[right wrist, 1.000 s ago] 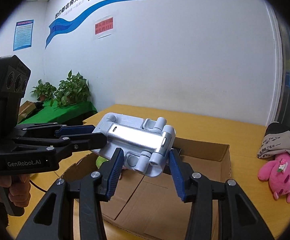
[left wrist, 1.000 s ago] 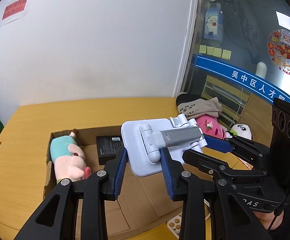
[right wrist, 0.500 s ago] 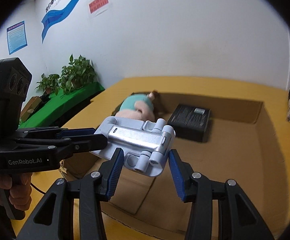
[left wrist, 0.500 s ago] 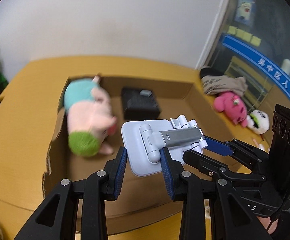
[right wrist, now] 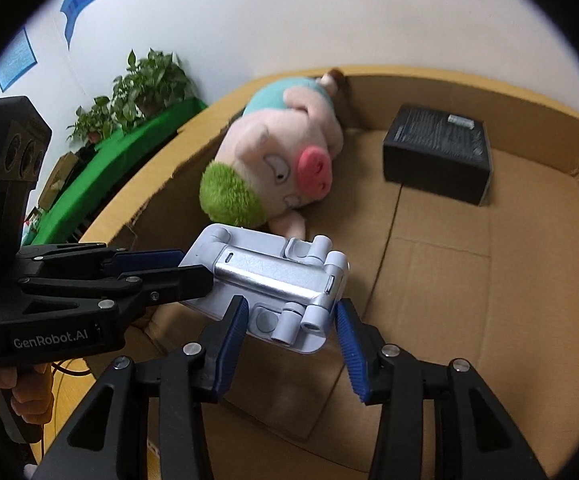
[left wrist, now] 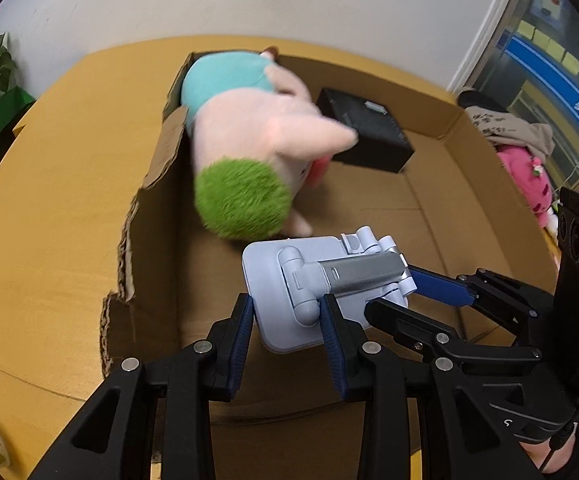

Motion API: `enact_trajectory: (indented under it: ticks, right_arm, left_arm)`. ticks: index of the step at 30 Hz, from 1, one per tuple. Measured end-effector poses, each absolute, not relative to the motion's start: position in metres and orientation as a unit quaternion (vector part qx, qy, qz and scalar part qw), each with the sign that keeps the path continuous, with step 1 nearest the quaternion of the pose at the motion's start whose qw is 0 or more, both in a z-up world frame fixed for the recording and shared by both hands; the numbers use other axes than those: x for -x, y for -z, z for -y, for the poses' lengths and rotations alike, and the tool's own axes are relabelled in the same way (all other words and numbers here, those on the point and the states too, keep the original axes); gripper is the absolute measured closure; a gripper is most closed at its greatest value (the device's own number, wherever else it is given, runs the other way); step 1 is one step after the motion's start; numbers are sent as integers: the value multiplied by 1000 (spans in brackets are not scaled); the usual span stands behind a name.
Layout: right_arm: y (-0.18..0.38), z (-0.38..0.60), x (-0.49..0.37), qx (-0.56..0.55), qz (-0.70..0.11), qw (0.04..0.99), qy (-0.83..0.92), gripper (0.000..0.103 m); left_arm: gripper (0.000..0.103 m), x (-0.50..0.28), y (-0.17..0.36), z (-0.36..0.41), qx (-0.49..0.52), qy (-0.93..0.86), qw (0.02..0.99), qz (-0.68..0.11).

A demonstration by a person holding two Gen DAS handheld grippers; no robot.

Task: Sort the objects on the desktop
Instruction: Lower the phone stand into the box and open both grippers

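Note:
A white folding phone stand (left wrist: 321, 284) (right wrist: 273, 276) with a silver arm hangs over the near part of an open cardboard box (left wrist: 149, 240) (right wrist: 549, 136). Both grippers grip it. My left gripper (left wrist: 287, 312) (right wrist: 191, 268) is shut on the stand's base end, and my right gripper (right wrist: 289, 316) (left wrist: 393, 292) is shut on its hinge end. Inside the box lie a plush pig (left wrist: 257, 136) (right wrist: 281, 148) with a green cap, along the left wall, and a black carton (left wrist: 369, 132) (right wrist: 437, 152) at the far side.
The box sits on a wooden table (left wrist: 49, 200). A pink plush (left wrist: 525, 172) and a folded cloth (left wrist: 505, 128) lie beyond the box's right wall. Potted plants (right wrist: 149, 84) stand past the table's left side. A person's hand (right wrist: 21, 396) holds the left gripper's handle.
Both grippers have come down together with the stand and tipped downward. The box, pig and black carton now look nearer and fill the views. The grips have not changed.

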State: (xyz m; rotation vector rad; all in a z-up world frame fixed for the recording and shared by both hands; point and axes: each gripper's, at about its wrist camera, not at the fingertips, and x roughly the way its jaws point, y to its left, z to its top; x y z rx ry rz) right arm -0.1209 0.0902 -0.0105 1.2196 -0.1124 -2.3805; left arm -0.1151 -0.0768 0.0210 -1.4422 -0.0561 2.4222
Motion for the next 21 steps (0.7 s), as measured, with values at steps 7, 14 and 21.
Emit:
enact_trajectory:
  ticks: [7, 14, 21]
  right_arm:
    - [15, -80, 122, -456, 27, 223, 861, 59]
    - [9, -89, 112, -451, 32, 209, 867, 28]
    - [-8, -133, 71, -419, 54, 164, 891, 9]
  left_arm:
    - [68, 115, -14, 82, 514, -843, 160, 19]
    - [59, 103, -31, 78, 477, -867, 147, 1]
    - [2, 52, -78, 77, 353, -928, 116, -2]
